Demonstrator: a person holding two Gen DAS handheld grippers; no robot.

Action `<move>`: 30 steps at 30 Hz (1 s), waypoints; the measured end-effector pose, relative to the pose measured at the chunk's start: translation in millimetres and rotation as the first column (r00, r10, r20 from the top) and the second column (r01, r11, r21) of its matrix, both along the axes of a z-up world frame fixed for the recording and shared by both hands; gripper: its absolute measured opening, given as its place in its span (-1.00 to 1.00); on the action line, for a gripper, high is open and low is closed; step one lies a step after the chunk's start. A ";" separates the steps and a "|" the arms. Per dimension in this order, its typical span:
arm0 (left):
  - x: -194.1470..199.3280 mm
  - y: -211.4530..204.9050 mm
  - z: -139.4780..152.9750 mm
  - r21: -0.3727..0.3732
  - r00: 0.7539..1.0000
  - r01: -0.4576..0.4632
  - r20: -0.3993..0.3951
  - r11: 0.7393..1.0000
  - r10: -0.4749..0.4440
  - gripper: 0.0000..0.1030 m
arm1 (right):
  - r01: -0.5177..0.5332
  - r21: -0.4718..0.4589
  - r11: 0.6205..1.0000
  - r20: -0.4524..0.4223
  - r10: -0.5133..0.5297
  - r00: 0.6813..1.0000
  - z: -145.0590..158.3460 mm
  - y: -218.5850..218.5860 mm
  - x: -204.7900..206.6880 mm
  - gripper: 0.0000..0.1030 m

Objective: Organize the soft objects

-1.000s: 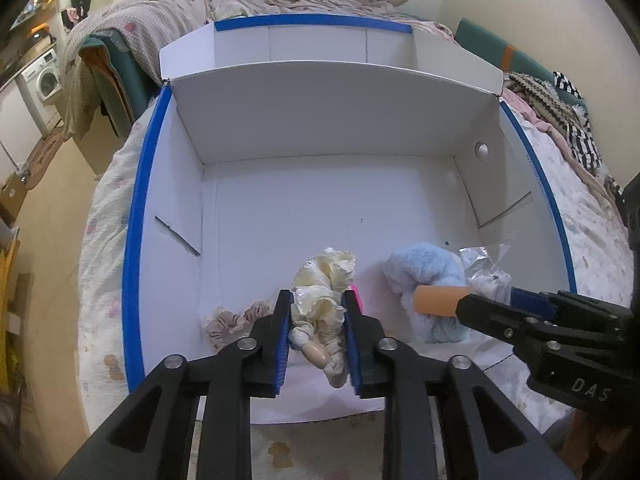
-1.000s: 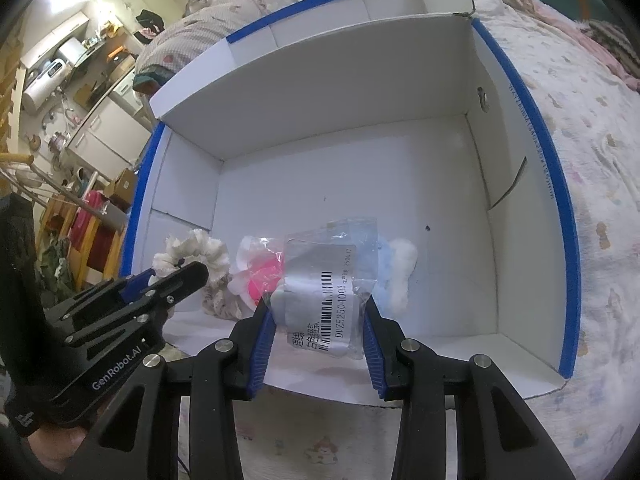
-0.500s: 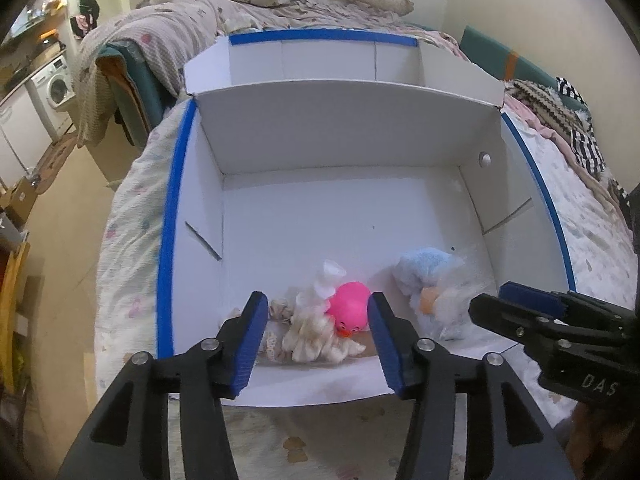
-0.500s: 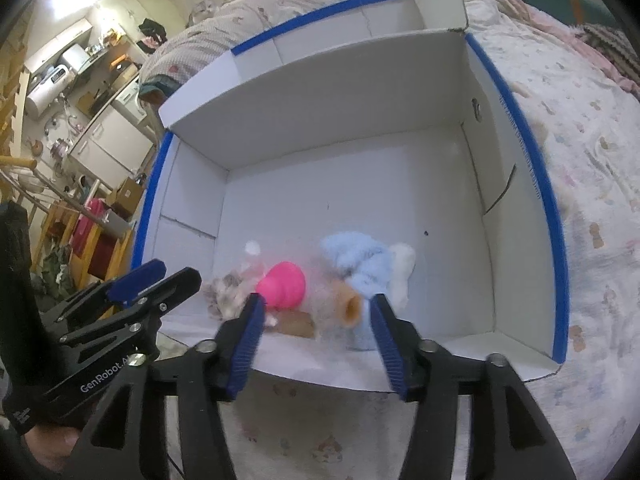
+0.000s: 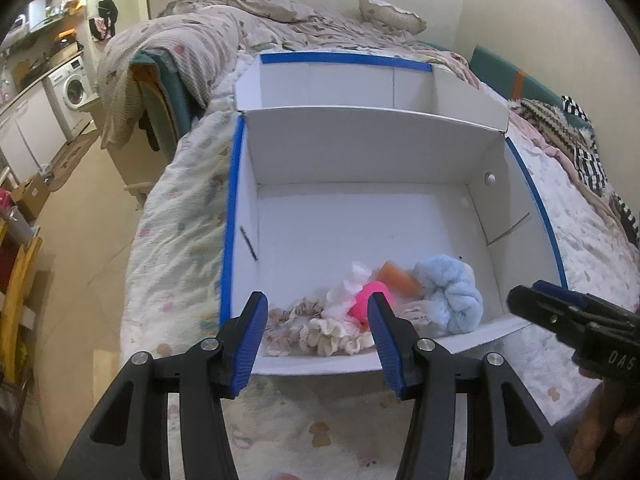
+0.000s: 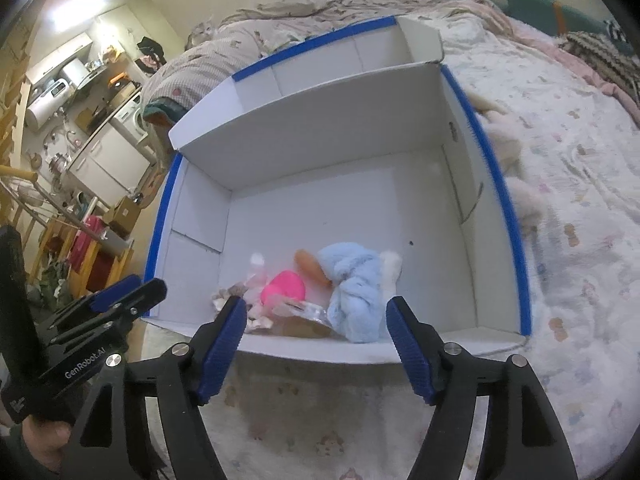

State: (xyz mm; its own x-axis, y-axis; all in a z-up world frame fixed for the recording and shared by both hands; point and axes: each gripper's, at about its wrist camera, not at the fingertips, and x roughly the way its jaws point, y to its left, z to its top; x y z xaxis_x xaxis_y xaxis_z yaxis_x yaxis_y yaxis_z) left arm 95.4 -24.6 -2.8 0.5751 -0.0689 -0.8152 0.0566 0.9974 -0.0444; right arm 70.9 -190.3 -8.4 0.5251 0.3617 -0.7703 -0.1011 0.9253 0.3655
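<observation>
Box white, blue-taped rims, sits on the bed, its open top facing both cameras. Soft things are bunched in a row along the near wall, the row's long axis running left-right. From left: beige scrunchie, cream scrunchie in front, white ruffled piece, pink toy, orange tube lying tilted with its long axis running up-left to down-right, light blue scrunchie rightmost, touching the tube. A clear packet lies flat at the front between the pink toy and the blue scrunchie. Left gripper has jaws wide apart and holds nothing, hovering over the near wall with the scrunchies and pink toy seen between its fingers, touching none. Right gripper likewise spread wide and empty, above the near edge, framing the pink toy, packet and blue scrunchie. The grippers are side by side, apart. The far and middle floor of the box is bare, as is the right corner past the blue scrunchie. A flap stands behind the far wall. Bedding surrounds the box.
</observation>
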 end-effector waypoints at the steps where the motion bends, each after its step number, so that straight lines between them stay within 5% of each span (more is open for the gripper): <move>1: -2.3 1.9 0.9 0.001 1.000 -0.004 0.000 1.000 0.004 -0.07 | 0.005 -0.005 1.000 0.005 -0.005 1.000 1.6 -0.6 -2.2 0.63; 4: -10.9 7.4 2.2 0.004 1.000 -0.014 -0.001 1.000 0.014 -0.06 | 0.022 -0.009 1.000 0.023 -0.022 0.999 6.2 -3.4 -12.6 0.83; 11: -36.2 27.2 8.0 0.003 0.997 -0.075 0.015 0.997 0.075 0.15 | 0.043 -0.026 0.999 0.054 -0.042 0.998 11.6 -5.7 -38.3 0.96; 17: -60.7 33.8 11.5 -0.018 0.995 -0.089 0.037 0.996 0.089 0.43 | 0.051 -0.013 0.999 0.044 -0.050 0.998 5.3 -5.7 -56.4 1.00; 19: -64.9 33.5 13.1 -0.037 0.995 -0.083 0.043 0.996 0.085 0.72 | 0.052 -0.023 0.998 0.057 -0.051 0.997 6.1 -4.1 -59.0 1.00; 26: -77.5 31.0 33.2 -0.055 0.981 -0.095 0.167 0.994 0.103 0.94 | 0.077 -0.066 0.995 0.242 -0.059 0.969 32.7 4.5 -68.6 1.00; 30: -87.2 33.7 46.0 -0.046 0.945 -0.111 0.306 0.993 0.120 0.96 | 0.111 -0.094 0.989 0.319 -0.076 0.945 40.8 3.4 -72.5 1.00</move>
